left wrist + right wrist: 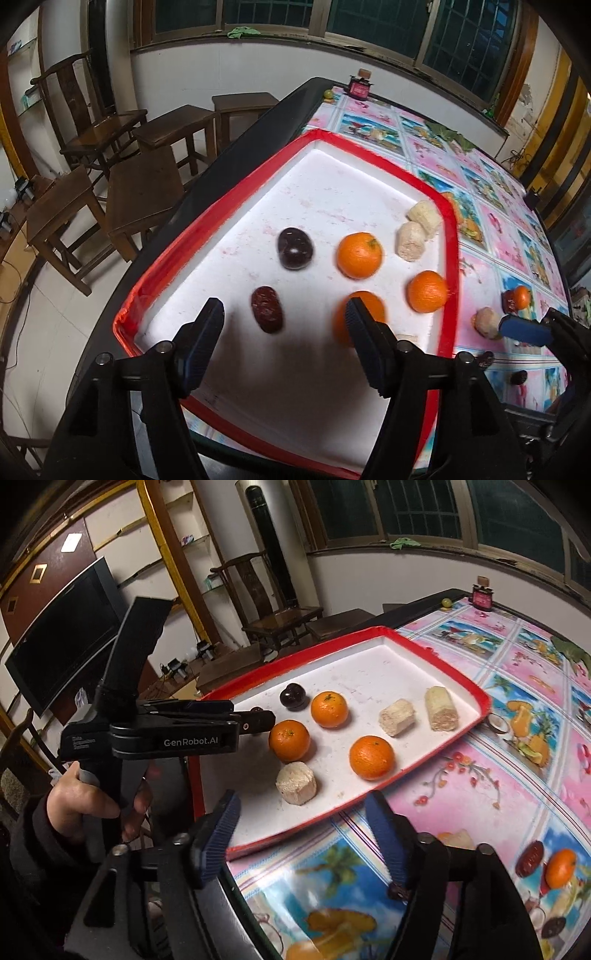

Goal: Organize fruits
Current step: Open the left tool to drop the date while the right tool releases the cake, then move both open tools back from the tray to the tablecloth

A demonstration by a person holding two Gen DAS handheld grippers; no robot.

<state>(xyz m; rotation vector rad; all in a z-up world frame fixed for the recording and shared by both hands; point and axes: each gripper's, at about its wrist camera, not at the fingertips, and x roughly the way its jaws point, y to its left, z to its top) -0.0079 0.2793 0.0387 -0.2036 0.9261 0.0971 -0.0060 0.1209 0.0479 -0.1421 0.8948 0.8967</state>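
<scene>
The left gripper (284, 314) hangs over the near half of the red-rimmed white tray (448, 236), its fingers spread wide with nothing between them. In the left wrist view a wrinkled red date (267, 308) lies just inside the left finger, and a dark round fruit (295, 247) sits at 12 o'clock from it. Three oranges show here: one mid-tray (359, 254), one by the right rim (427, 291), and a third (364, 314) half hidden behind the right finger. Two pale cut stalk pieces (417, 230) rest at the tray's 2 o'clock corner.

The right wrist view shows what that camera misses: a third pale chunk (296, 782) on the tray's near part, just at 6 o'clock from an orange (289, 739). It also shows the hand (79, 805) holding the left tool, whose tip hides the red date. The right gripper (303, 834) is likewise spread and empty, poised above the tray's near rim and the flowered tablecloth (480, 775).

Off the tray at 4 o'clock in this view, a red date (530, 856) and a small orange (560, 867) lie touching on the cloth. The left view shows the same pair and another pale chunk (487, 322) beside the right tool's blue finger pad (524, 330)
</scene>
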